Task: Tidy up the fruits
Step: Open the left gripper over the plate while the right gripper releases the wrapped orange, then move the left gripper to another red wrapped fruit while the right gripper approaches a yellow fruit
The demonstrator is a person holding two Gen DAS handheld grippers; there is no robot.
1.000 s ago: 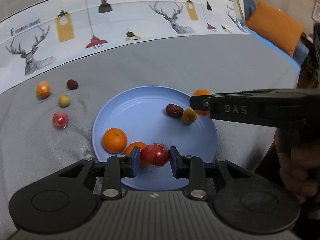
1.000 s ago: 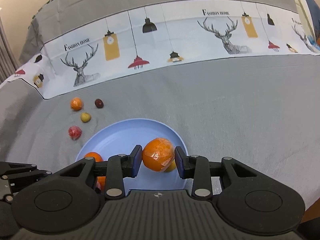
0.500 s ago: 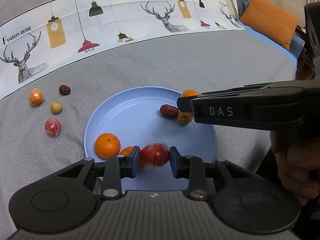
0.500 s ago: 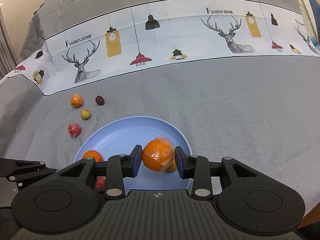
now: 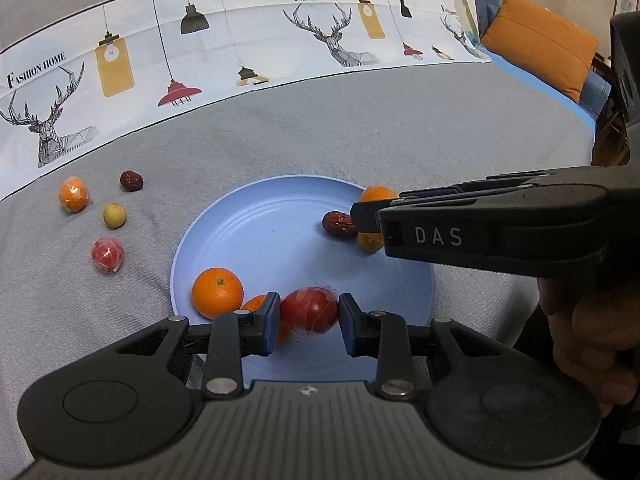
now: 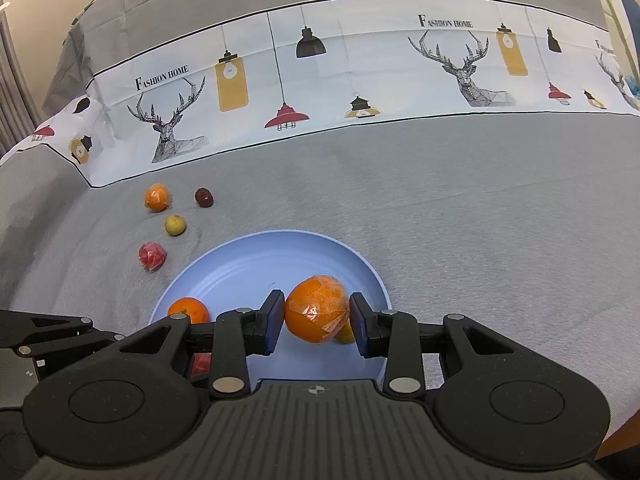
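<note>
Left wrist view: the left gripper [image 5: 308, 322] has its two blue-padded fingers closed in against a red wrapped fruit [image 5: 309, 310], the near pads touching its sides, just above the near rim of the blue plate [image 5: 280, 216]. Whether the fruit rests on the plate or hangs clear of it cannot be told. Just to its left, partly behind the left finger, sits a second orange fruit [image 5: 256, 305], and beside that a bare orange [image 5: 217, 292] with its stem mark up, both on the plate. At the far right of the plate lie a dark red date [image 5: 339, 225] and a small yellowish fruit [image 5: 370, 241], touching the tip of the right gripper [image 6: 316, 322], which reaches in from the right and shows here only side-on.

Right wrist view: that gripper's fingers are narrowed onto a wrapped orange fruit [image 6: 317, 308], pads pressing both sides, over the right part of the plate with the small yellowish fruit just behind it.

Off the plate to the left, on the grey cloth [image 5: 360, 128], lie four loose pieces well apart from the grippers: a wrapped orange one [image 5: 73, 194], a dark date [image 5: 131, 180], a pale yellow ball [image 5: 115, 215] and a wrapped red one [image 5: 107, 254]. Beyond them runs a white printed band [image 5: 240, 36] with deer and lamps. An orange cushion [image 5: 540, 44] sits at the far right.
</note>
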